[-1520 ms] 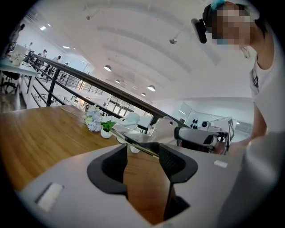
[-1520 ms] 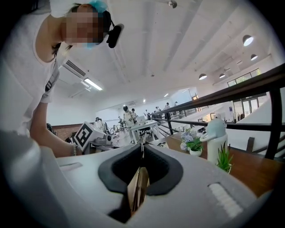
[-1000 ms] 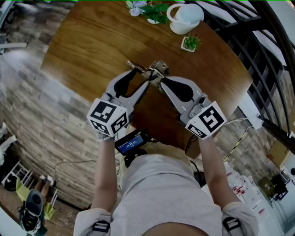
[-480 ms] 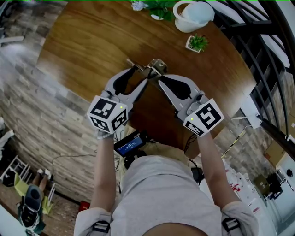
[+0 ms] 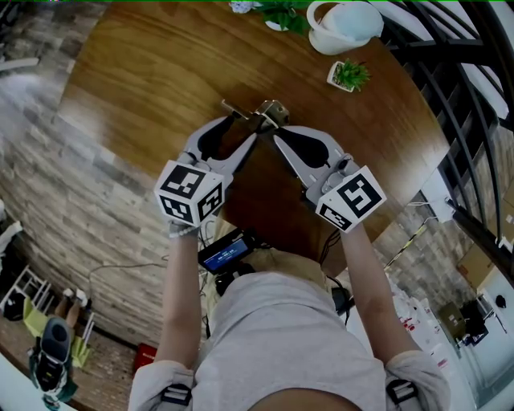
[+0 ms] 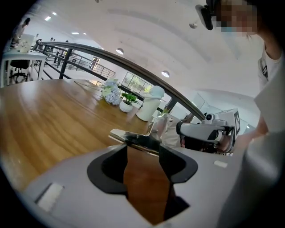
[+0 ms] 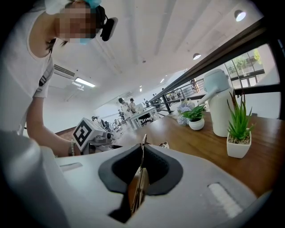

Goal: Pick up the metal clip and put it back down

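The metal clip point(image 5: 271, 112) hangs just over the round wooden table point(image 5: 144, 88), held between both grippers. My left gripper point(image 5: 250, 128) comes in from the left, shut on the clip's dark wide body point(image 6: 141, 141), with a flat silver arm point(image 6: 122, 133) lying across its tips. My right gripper point(image 5: 274, 135) comes in from the right, shut on a thin metal handle point(image 7: 143, 143) that stands edge-on between its pads. In the left gripper view, the right gripper point(image 6: 200, 131) shows just beyond the clip. Whether the clip touches the table is hidden.
A white jug point(image 5: 345, 22), a small potted plant point(image 5: 347, 75) and a pot of flowers point(image 5: 277, 12) stand at the table's far side. A black railing point(image 5: 450, 104) runs along the right. A small device with a lit screen point(image 5: 229, 250) hangs at the person's waist.
Both grippers have sunk a little towards the table with the clip still held between them. The grip of each looks unchanged.
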`<state>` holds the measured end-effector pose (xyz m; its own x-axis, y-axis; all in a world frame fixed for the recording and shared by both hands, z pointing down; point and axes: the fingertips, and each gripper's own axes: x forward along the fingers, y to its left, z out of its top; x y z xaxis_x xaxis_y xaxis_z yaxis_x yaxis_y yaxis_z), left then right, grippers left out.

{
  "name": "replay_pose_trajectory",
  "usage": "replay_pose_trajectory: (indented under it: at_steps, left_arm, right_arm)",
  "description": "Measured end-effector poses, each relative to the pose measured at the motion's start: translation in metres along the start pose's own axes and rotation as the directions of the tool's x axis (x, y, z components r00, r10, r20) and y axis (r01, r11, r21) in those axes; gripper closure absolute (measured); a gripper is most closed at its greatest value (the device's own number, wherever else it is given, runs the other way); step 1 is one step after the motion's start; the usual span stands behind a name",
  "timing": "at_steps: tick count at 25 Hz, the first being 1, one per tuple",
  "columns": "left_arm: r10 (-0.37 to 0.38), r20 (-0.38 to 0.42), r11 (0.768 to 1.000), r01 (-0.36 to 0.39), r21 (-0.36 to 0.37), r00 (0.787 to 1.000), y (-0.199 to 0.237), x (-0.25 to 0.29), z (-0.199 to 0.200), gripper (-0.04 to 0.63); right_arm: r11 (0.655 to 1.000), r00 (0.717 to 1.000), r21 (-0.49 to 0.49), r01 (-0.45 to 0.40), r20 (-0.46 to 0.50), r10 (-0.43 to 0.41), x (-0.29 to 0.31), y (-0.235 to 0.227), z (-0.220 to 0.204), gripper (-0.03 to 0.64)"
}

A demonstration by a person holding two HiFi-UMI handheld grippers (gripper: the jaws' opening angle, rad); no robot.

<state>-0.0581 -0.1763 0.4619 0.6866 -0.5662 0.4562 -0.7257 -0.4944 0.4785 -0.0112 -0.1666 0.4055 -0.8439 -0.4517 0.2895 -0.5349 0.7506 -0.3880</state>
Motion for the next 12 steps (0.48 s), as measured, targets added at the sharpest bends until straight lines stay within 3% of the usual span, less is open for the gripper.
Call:
replay_pose_trajectory:
  at_steps: [12]
  left_arm:
    - [0.011,-0.010,1.000,-0.011,-0.019,1.000,0.006,0.002,-0.009,0.370]
  right_arm:
    - [0.999,0.999,0.046,0.023,-0.033,-0.022,0.012,-0.016,-0.020,0.600]
